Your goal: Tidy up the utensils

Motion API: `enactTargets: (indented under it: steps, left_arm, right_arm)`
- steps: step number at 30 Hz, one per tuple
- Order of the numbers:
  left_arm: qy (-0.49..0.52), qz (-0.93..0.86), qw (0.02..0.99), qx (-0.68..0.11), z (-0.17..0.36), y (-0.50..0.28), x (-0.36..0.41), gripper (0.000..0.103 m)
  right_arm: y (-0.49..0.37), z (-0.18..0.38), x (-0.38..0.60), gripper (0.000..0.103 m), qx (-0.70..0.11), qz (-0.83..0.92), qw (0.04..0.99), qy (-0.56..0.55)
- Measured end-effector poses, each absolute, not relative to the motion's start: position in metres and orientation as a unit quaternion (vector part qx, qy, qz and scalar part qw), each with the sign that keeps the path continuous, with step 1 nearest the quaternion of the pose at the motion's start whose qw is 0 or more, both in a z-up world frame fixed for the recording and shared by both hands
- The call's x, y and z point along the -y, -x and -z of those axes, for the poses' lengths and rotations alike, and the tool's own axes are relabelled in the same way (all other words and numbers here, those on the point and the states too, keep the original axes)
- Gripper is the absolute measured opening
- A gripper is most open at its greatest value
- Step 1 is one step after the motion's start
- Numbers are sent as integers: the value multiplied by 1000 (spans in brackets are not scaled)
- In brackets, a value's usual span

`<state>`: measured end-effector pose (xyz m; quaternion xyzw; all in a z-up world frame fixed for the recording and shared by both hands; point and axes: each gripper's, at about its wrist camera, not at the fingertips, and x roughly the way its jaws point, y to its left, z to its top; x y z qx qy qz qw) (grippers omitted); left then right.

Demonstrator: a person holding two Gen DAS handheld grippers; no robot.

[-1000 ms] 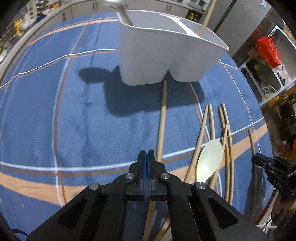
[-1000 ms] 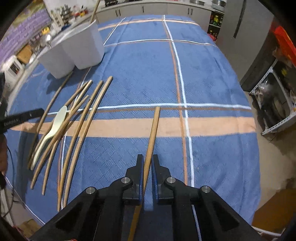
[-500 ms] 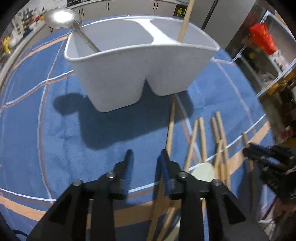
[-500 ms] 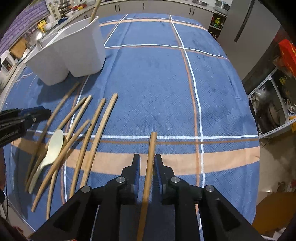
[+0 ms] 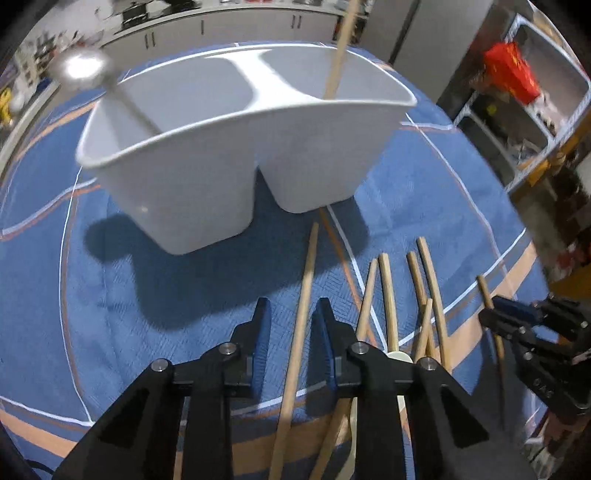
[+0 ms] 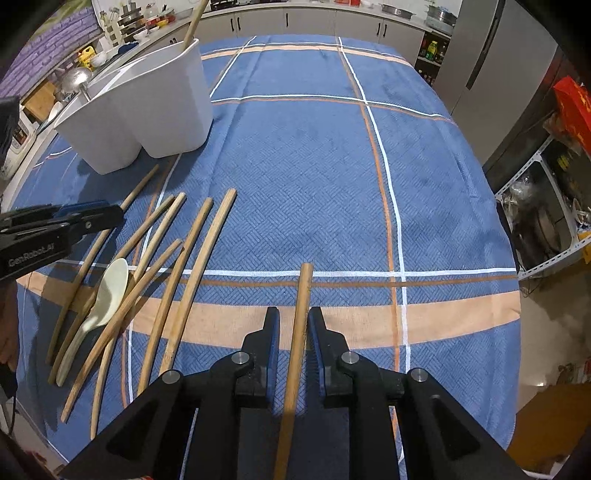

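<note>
A white two-compartment holder (image 5: 236,147) stands on the blue cloth; it also shows in the right wrist view (image 6: 140,107). A metal ladle (image 5: 83,68) leans in its left compartment and a wooden stick (image 5: 338,51) in its right. My left gripper (image 5: 290,310) is open, its fingers either side of a long wooden stick (image 5: 301,317) lying on the cloth. My right gripper (image 6: 291,317) is shut on a wooden stick (image 6: 299,321), held above the cloth. Several wooden sticks (image 6: 177,280) and a cream plastic spoon (image 6: 103,295) lie in a loose pile.
The blue plaid cloth (image 6: 314,166) covers the table. Kitchen counters with clutter (image 6: 122,22) run along the far and left side. Metal shelving (image 6: 546,206) stands right of the table, with a red bag (image 5: 511,72) on it. A fridge (image 6: 495,55) stands at the back right.
My left gripper has opened and moved toward the holder, now straddling the long stick. My right gripper has carried its stick forward and left, nearer the holder.
</note>
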<state>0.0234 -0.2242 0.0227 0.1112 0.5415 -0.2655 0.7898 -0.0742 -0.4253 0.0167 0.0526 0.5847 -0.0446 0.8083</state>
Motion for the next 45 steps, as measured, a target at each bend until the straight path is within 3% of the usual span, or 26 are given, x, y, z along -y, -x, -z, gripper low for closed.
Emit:
enactTargets:
  steps: [6,7,8,21,31,45]
  left_arm:
    - [-168,254,796,-524,-19,-11,246,23]
    - [-172,254,796,-521,-17,-8,252,7]
    - [-174,254,797,-519,-17,-6,254,6]
    - [-32,266,842,-468,-86,36,169,6]
    - [4,246,889,-386,-152,96,107,6]
    - [48,232,920,-313,-205,141,70,6]
  right_arm:
    - [63,-17,426,17,-615,40,786,-51]
    - [62,-18,426,16,-614,37,787,-51]
    - [63,-18,425,9,-610,33,790,-52]
    - [134,-54,432,7,-499,11,853,-152]
    - [194,-121,424,7,-384,14,907,-173]
    - [226,-178,414,7,-303,3,940,-159]
